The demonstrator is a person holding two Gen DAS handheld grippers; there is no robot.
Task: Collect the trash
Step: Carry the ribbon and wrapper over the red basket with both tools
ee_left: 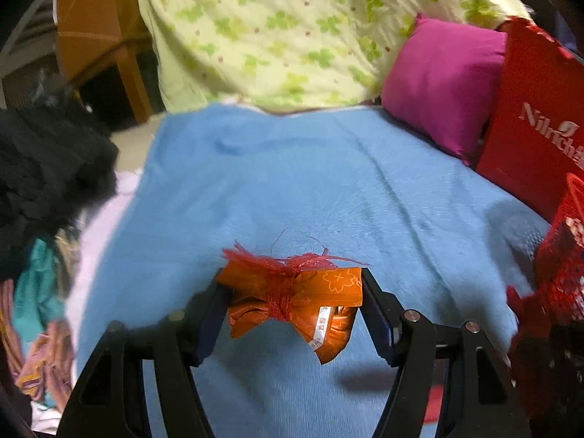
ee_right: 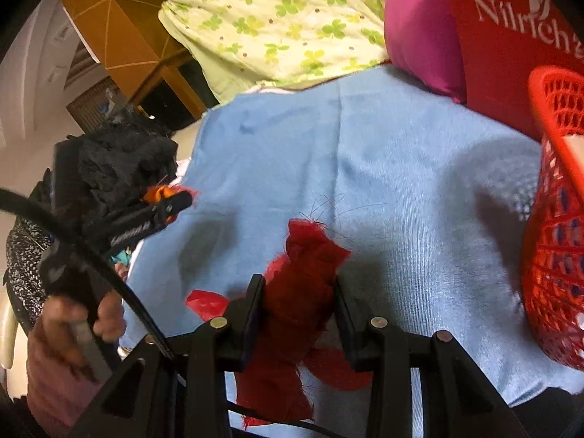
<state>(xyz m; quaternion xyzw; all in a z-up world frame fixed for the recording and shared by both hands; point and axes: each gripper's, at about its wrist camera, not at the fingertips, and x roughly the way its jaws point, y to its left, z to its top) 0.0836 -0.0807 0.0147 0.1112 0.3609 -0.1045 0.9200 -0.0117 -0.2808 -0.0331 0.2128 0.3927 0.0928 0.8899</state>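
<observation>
My left tool (ee_left: 290,301) grips an orange wrapper (ee_left: 292,301), jaws half apart. My right tool (ee_right: 297,304) clamps red fabric scrap (ee_right: 295,292) narrowly; red basket (ee_right: 554,219) at three o'clock.

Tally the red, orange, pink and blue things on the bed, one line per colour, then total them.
Red: 3, the red fabric scrap in the right gripper, the red mesh basket, the red bag
Orange: 1, the orange wrapper in the left gripper
Pink: 1, the pink cushion
Blue: 1, the blue blanket
Total: 6
</observation>
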